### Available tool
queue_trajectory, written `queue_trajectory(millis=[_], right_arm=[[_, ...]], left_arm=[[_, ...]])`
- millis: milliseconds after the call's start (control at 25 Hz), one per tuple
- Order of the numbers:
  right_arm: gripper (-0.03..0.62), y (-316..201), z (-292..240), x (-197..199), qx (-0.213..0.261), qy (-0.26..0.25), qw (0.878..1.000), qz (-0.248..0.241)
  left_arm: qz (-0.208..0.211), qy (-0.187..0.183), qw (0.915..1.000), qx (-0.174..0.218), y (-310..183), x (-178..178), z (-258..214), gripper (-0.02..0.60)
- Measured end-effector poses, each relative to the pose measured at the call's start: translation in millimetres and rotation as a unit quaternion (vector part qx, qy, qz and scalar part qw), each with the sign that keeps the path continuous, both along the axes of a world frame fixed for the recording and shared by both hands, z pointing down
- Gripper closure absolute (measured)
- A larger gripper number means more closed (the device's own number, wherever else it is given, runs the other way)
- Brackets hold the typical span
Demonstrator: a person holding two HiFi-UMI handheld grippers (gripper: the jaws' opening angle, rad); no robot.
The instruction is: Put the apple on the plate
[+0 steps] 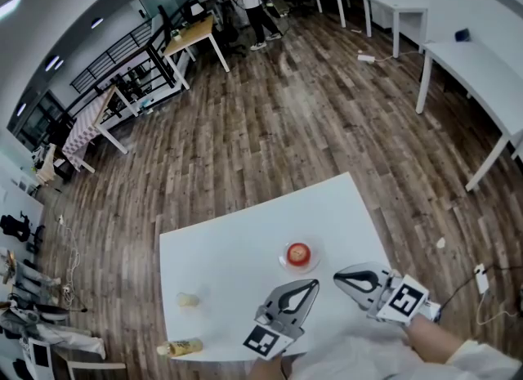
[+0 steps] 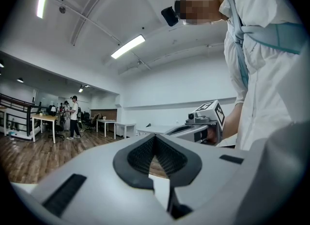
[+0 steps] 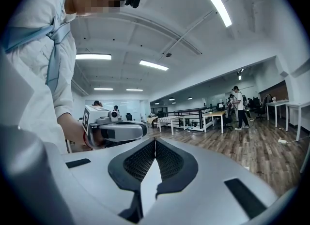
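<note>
The white table (image 1: 221,264) lies under both grippers. The left gripper (image 1: 313,283) has its jaws shut tight with nothing in them. The right gripper (image 1: 337,274) is shut and empty too. Just past their tips sits a plate (image 1: 282,261). The red apple (image 1: 298,252) is on it, touching neither gripper.

Ceiling strip lights (image 3: 216,4) glow evenly; fisheye edges bend and darken.
</note>
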State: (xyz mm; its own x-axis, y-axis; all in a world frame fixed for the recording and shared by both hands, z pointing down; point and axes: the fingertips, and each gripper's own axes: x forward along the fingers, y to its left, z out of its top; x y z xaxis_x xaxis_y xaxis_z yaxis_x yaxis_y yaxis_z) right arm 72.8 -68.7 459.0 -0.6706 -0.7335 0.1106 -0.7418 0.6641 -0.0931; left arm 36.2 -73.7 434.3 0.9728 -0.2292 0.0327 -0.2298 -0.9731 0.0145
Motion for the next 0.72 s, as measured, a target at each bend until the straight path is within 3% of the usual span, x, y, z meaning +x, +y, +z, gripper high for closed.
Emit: queue_trajectory(millis=[720], right_arm=[[0.563, 0.5, 0.9, 1.3, 0.0, 0.009, 1.0, -0.003]], left_arm=[[0.004, -0.006, 0.9999, -0.009, -0.4, 2.6, 2.5, 0.581]])
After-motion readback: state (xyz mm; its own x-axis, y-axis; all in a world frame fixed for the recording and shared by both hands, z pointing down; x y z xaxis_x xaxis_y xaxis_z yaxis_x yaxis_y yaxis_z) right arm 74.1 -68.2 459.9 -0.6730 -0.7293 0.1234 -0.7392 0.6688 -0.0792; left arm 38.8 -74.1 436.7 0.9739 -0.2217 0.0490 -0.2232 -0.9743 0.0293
